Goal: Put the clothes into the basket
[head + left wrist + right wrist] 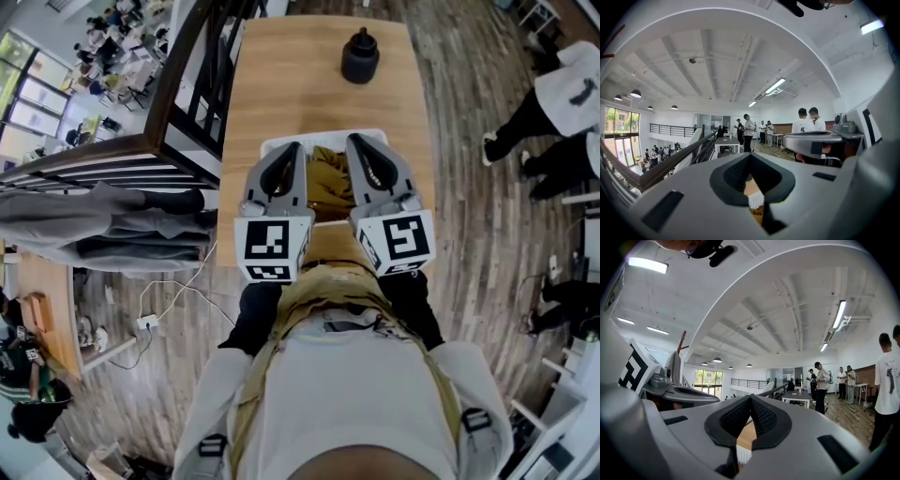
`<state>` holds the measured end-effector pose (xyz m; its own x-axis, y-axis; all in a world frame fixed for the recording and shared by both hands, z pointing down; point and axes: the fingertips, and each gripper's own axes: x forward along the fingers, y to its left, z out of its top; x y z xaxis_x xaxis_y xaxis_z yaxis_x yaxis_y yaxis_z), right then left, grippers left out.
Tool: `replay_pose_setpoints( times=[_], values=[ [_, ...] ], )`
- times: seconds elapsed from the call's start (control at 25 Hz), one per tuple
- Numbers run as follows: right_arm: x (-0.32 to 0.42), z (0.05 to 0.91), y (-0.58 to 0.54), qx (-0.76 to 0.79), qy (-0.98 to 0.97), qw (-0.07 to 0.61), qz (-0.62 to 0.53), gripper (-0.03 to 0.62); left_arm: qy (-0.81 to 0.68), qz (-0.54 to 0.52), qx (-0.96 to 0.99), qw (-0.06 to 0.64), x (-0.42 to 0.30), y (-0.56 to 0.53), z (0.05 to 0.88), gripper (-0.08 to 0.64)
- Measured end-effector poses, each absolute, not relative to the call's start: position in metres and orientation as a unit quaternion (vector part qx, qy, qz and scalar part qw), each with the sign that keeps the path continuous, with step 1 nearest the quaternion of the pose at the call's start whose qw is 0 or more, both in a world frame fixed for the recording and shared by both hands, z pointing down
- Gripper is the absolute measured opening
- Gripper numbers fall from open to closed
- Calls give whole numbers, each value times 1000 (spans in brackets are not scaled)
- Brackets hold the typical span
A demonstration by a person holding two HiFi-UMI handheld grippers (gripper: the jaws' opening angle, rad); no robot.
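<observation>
The wooden table (281, 75) runs out ahead of my fingertips. On it the white basket (323, 140) sits just under them. A mustard-brown garment (328, 183) lies bundled inside it, between my two grippers. My left gripper (292, 150) and right gripper (358, 142) both have their jaws pressed together on nothing. I judge the task nearly done, as I see no other clothes on the table.

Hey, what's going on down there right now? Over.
Left gripper shut, empty. Right gripper shut, empty. Olive clothes lying in white basket. Black jug far off, nothing blocking.
</observation>
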<state>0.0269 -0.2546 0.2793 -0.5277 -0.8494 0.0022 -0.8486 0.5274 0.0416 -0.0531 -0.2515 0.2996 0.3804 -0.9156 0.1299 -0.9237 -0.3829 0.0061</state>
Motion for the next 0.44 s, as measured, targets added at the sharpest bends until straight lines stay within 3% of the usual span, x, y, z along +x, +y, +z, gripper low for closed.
replay_pose_setpoints(
  times=[0.44],
  values=[
    [24,287,-253,482,-876,28,-20,23,-547,62,834,42,-50,-250,304,0]
  ],
)
